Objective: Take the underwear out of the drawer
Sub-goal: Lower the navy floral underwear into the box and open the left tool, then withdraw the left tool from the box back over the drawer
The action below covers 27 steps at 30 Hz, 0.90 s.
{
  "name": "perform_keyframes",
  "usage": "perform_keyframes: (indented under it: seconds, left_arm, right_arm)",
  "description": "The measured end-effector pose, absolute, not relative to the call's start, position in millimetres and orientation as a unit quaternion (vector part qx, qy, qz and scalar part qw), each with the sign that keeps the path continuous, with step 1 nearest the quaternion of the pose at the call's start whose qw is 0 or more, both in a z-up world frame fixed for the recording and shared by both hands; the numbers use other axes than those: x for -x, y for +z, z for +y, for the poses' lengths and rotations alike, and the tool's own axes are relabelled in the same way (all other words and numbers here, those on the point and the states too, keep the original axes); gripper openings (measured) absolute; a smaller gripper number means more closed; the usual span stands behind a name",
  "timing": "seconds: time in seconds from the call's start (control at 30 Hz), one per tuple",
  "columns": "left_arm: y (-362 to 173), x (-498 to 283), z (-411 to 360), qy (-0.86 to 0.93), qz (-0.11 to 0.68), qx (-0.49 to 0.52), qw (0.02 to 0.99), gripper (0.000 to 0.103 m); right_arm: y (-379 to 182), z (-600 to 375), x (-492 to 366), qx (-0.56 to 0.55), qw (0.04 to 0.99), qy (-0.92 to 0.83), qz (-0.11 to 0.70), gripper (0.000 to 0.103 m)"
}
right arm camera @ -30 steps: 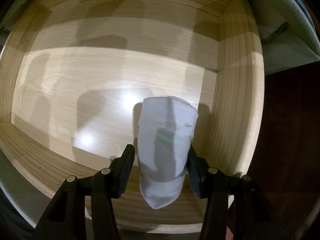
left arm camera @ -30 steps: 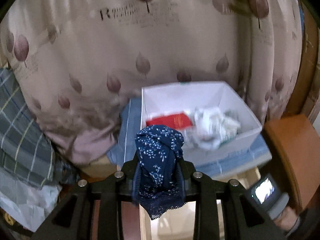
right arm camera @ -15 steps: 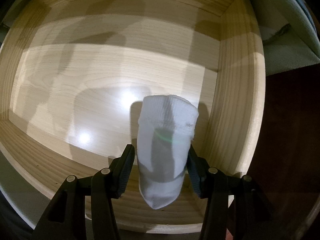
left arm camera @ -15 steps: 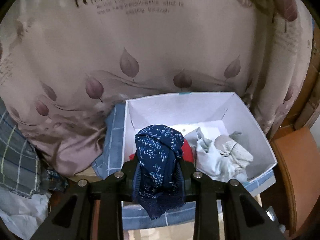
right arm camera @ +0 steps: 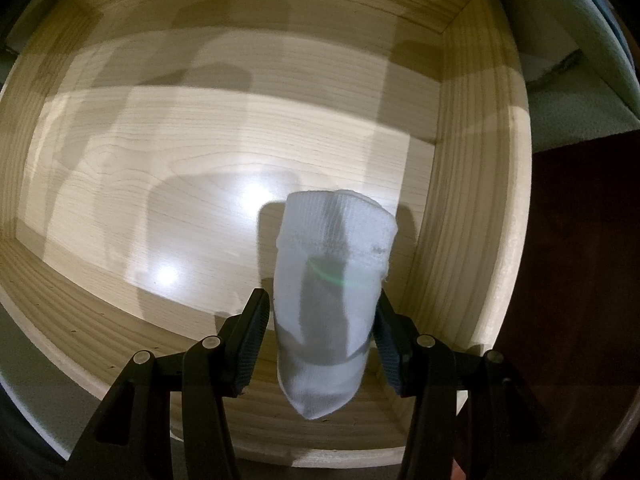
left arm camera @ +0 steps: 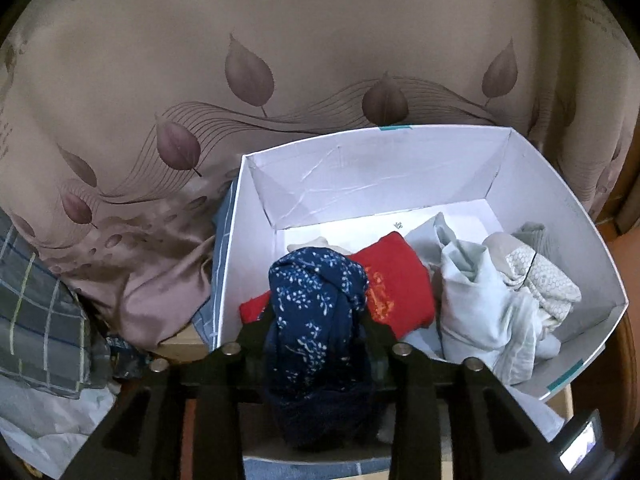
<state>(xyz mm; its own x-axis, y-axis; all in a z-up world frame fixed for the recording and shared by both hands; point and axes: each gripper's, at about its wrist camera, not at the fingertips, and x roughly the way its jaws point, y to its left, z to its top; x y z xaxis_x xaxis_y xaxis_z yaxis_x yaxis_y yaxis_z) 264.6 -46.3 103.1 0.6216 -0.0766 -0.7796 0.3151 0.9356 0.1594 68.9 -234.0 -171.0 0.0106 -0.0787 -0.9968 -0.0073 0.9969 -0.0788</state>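
Left gripper (left arm camera: pixel 318 320) over the white box (left arm camera: pixel 560 216), jaws just been opening, navy underwear (left arm camera: pixel 316 312) between them, grip unclear. Right gripper (right arm camera: pixel 320 332) clamped on white garment (right arm camera: pixel 332 280) over otherwise bare drawer (right arm camera: pixel 480 200). Nearly done: two drops left.

The left tongs (left arm camera: pixel 318 322) have just been opening, with a navy floral piece of underwear (left arm camera: pixel 318 320) bunched between the fingers above a white cardboard box (left arm camera: pixel 360 172). In the box lie a red garment (left arm camera: pixel 396 284) and pale blue and grey clothes (left arm camera: pixel 488 300). Behind the box hangs a beige curtain with leaf prints (left arm camera: pixel 248 76). A plaid cloth (left arm camera: pixel 36 312) lies at the left.
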Motion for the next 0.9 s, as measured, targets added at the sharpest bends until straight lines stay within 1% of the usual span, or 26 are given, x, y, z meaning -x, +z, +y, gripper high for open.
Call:
perform_keyframes:
  seconds: [0.07, 0.1, 0.4, 0.47, 0.53, 0.67, 0.9]
  left_arm:
    - [102.8, -262.7, -50.0, -0.11, 0.424, -0.153, 0.886, 0.057]
    - [103.0, -259.7, -52.6, -0.113, 0.423, -0.159, 0.885, 0.058]
    - [130.1, -230.6, -53.9, -0.114, 0.38, -0.177, 0.901, 0.059]
    - [136.6, -225.5, -53.5, -0.112, 0.373, -0.178, 0.904, 0.059]
    - [144.4, -219.8, -50.7, -0.111, 0.366, -0.171, 0.908, 0.061]
    - [155.0, -212.9, -44.5, -0.109, 0.362, -0.159, 0.912, 0.062]
    - [164.0, -199.8, -27.1, -0.106, 0.377, -0.122, 0.912, 0.062]
  right_arm:
    - [-169.4, -234.5, -71.6, 0.032, 0.709, -0.026, 0.704, 0.048]
    - [-169.1, -234.7, -72.6, 0.032, 0.71, -0.026, 0.703, 0.048]
    - [-159.4, -232.9, -79.3, 0.033, 0.708, -0.027, 0.705, 0.048]
    - [-158.8, -232.2, -80.3, 0.036, 0.707, -0.03, 0.706, 0.047]
    - [-157.8, -230.8, -81.9, 0.037, 0.706, -0.032, 0.706, 0.047]
    - [-156.4, -229.5, -82.4, 0.043, 0.705, -0.037, 0.707, 0.045]
    - [-153.1, -230.3, -81.9, 0.047, 0.703, -0.044, 0.708, 0.041]
